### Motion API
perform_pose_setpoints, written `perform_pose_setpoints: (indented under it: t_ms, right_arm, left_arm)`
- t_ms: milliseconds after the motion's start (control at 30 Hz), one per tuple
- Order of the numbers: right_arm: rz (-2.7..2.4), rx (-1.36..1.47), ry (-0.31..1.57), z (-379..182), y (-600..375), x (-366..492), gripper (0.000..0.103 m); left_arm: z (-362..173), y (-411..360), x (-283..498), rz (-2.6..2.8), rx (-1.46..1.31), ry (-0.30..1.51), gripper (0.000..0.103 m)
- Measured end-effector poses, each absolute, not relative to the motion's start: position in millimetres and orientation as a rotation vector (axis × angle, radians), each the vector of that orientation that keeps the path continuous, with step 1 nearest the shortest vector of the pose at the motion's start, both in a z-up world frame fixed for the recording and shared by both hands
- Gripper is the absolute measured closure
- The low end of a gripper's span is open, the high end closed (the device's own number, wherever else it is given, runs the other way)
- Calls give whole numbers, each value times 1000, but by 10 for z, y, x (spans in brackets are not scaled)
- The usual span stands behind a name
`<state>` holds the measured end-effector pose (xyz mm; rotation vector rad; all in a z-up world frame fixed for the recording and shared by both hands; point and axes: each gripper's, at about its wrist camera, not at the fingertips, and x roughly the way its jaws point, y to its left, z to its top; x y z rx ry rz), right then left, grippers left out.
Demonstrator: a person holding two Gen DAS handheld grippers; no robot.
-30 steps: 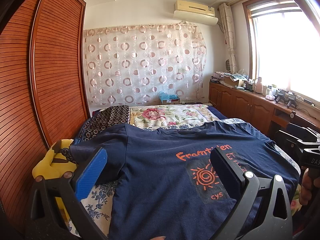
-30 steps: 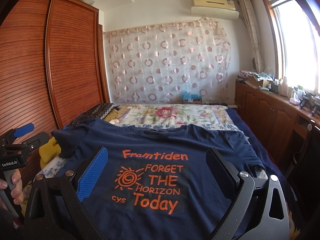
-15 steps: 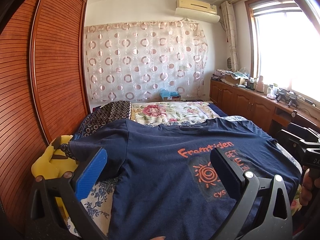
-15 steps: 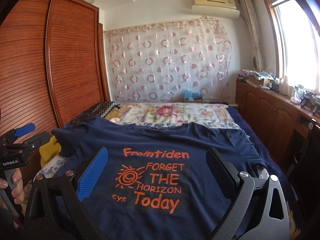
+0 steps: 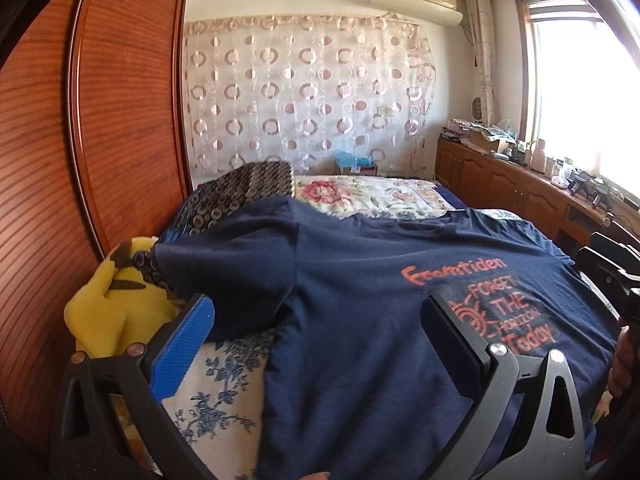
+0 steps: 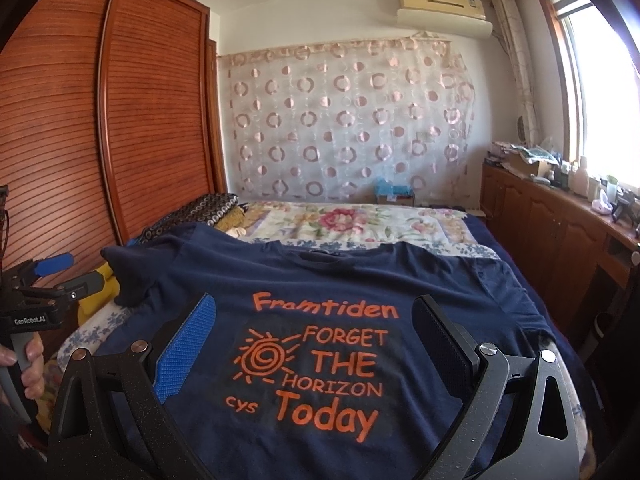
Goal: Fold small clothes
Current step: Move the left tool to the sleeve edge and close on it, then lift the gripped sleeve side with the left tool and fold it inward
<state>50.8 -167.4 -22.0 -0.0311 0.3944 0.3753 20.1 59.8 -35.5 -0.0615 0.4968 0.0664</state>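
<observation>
A navy T-shirt (image 6: 328, 280) with orange print lies spread face up on the bed; it also shows in the left wrist view (image 5: 360, 280). Its left sleeve (image 5: 224, 264) drapes over a yellow plush toy (image 5: 108, 308). My left gripper (image 5: 316, 312) is open and empty above the shirt's lower left side. My right gripper (image 6: 312, 312) is open and empty above the printed chest. The left gripper also appears at the left edge of the right wrist view (image 6: 60, 276), held by a hand. Both hover apart from the cloth.
A floral quilt (image 6: 340, 220) and a dark circle-patterned pillow (image 5: 240, 192) lie at the bed's far end. A wooden wardrobe (image 6: 100, 140) stands along the left. A cluttered wooden cabinet (image 6: 560, 220) runs under the window on the right.
The left gripper's view has swung left and moved a little nearer the shirt's left sleeve. The right gripper has barely moved. Both stay open.
</observation>
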Motion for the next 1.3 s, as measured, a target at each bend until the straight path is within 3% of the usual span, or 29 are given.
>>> perform_pose_setpoints:
  t_ms: [467, 667, 800, 933, 1000, 1067, 1133, 1300]
  right_arm:
    - [490, -100, 523, -573, -1202, 916, 3]
    - [530, -151, 562, -737, -1034, 898, 3]
    - [545, -189, 576, -811, -943, 856, 3]
    - [542, -227, 568, -847, -869, 826, 3]
    - [537, -239, 565, -854, -856, 816, 3]
    - [531, -253, 561, -861, -839, 803, 3]
    - [527, -266, 552, -864, -819, 783, 3]
    - [521, -274, 540, -876, -810, 778, 3]
  left_arm:
    - [-603, 1476, 440, 125, -88, 596, 0]
    - [-716, 1767, 684, 100, -134, 637, 9]
    - [-791, 1861, 843, 56, -181, 668, 25]
    - [-880, 2006, 980, 57, -259, 683, 54]
    - [-885, 2051, 1006, 57, -269, 678, 54]
    - [-869, 2088, 996, 71, -264, 657, 62]
    - [-856, 2120, 968, 79, -275, 644, 87]
    - [-786, 2049, 863, 64, -236, 620, 101]
